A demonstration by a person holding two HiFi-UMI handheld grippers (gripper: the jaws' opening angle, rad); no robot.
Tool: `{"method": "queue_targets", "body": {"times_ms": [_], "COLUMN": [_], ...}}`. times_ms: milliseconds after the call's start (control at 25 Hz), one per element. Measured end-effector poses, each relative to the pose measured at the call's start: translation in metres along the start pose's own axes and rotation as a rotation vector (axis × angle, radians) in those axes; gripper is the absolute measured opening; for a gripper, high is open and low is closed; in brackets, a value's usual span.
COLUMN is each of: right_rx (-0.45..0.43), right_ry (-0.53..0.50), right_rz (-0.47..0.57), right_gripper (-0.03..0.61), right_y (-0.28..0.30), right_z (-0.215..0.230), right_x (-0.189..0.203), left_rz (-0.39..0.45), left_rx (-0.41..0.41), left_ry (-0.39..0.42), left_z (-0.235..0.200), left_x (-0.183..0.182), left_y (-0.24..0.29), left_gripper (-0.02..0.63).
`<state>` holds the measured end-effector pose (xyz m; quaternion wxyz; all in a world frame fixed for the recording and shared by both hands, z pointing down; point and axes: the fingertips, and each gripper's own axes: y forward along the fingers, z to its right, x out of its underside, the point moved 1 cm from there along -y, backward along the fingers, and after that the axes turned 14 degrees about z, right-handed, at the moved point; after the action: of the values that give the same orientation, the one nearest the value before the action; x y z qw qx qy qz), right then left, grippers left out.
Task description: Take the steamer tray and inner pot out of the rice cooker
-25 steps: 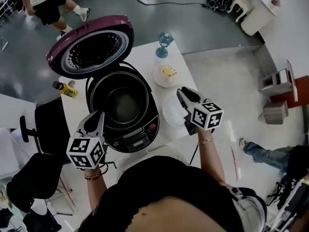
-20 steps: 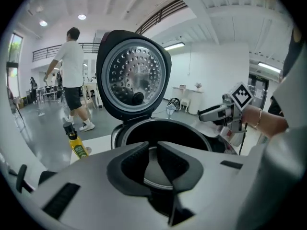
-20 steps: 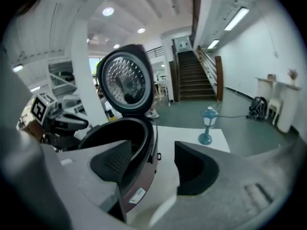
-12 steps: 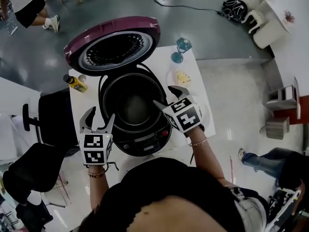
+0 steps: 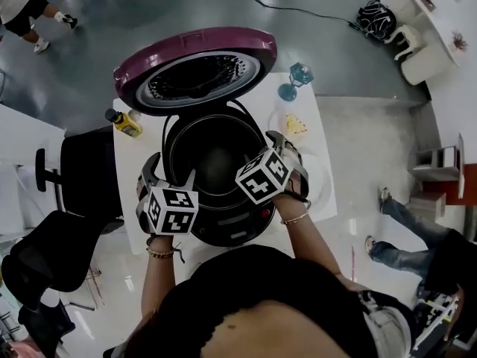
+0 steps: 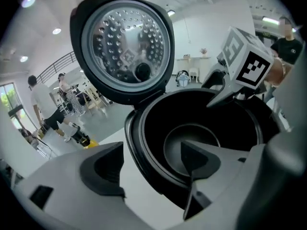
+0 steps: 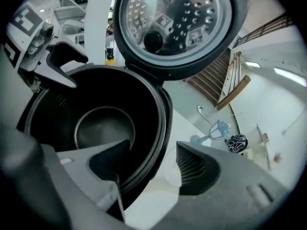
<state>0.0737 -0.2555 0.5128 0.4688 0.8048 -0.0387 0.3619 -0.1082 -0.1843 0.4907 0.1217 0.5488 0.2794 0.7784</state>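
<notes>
Glossy grey floor [image 5: 89,58] all round, with a white tabletop [image 5: 128,171] in the middle. On it sat a round black rice cooker [image 5: 223,226], its maroon lid [image 5: 195,71] flipped up at the far side, showing a shiny perforated metal plate. The dark, smooth inner pot [image 5: 212,151] was seated in the cooker. The left tool [image 6: 151,150] was opening, its jaws straddling the near-left rim without pinching it. The right tool [image 7: 152,145] gaped wide over the right rim, same deal. A yellow bottle [image 5: 125,123] stood far left and a blue stemmed glass [image 5: 292,80] far right.
</notes>
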Motion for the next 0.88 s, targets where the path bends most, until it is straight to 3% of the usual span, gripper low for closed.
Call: {"method": "queue_targets", "body": {"times_ms": [120,280,520,880], "right_rx": [-0.009,-0.004,0.053,0.060], "right_ry": [-0.005,0.018,0.010,0.049], "right_rz": [-0.021,0.004,0.114,0.210], "right_gripper": [0.287,0.284,0.166,0.126], "right_y": [0.007,0.008,0.000,-0.010], "right_z": [0.000,0.004,0.008,0.012], "right_x": [0.007,0.003,-0.013,-0.026], "left_rz": [-0.045,-0.035,-0.046,-0.051], "left_rx": [0.002,0.003,0.056,0.062], "left_ry": [0.034,-0.038,-0.111,-0.103], "left_z": [0.000,-0.007,-0.006,-0.003], "left_x": [0.008,0.009,0.013,0.010], "left_y": [0.009,0.012,0.012,0.003], "left_gripper": [0.357,0.384,0.394,0.394]}}
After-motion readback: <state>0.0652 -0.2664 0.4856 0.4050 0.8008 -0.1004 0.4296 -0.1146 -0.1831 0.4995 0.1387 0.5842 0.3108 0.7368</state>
